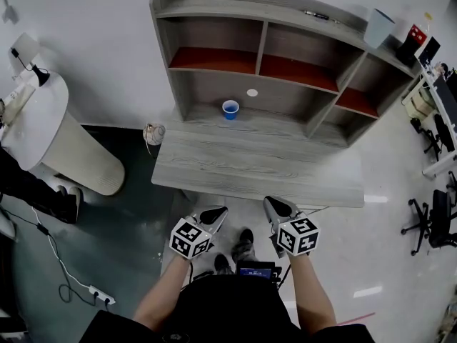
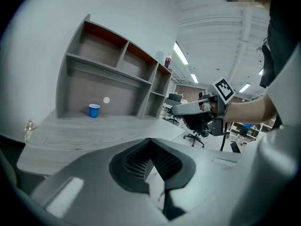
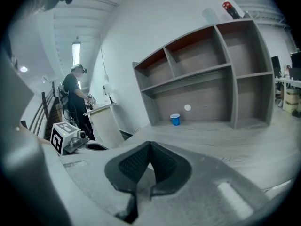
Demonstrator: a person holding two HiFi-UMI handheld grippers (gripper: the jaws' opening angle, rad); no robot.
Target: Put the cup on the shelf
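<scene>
A small blue cup (image 1: 230, 109) stands upright at the back of the grey desk (image 1: 257, 166), under the lowest shelf of the grey shelf unit (image 1: 264, 48). The cup also shows far off as the blue cup (image 2: 94, 110) and blue cup (image 3: 175, 119). My left gripper (image 1: 214, 215) and right gripper (image 1: 280, 207) hang side by side in front of the desk's near edge, well short of the cup. Both are shut and hold nothing: the left gripper (image 2: 150, 141) and right gripper (image 3: 150, 145) show their jaws meeting at the tips.
A white rounded stand (image 1: 71, 148) sits left of the desk, with a small bundle (image 1: 153, 133) at the desk's left edge. A pale bin (image 1: 378, 27) tops the shelf unit. Office chairs (image 1: 428, 220) stand at the right, a power strip (image 1: 96, 291) on the floor. A person (image 3: 75, 102) stands beyond.
</scene>
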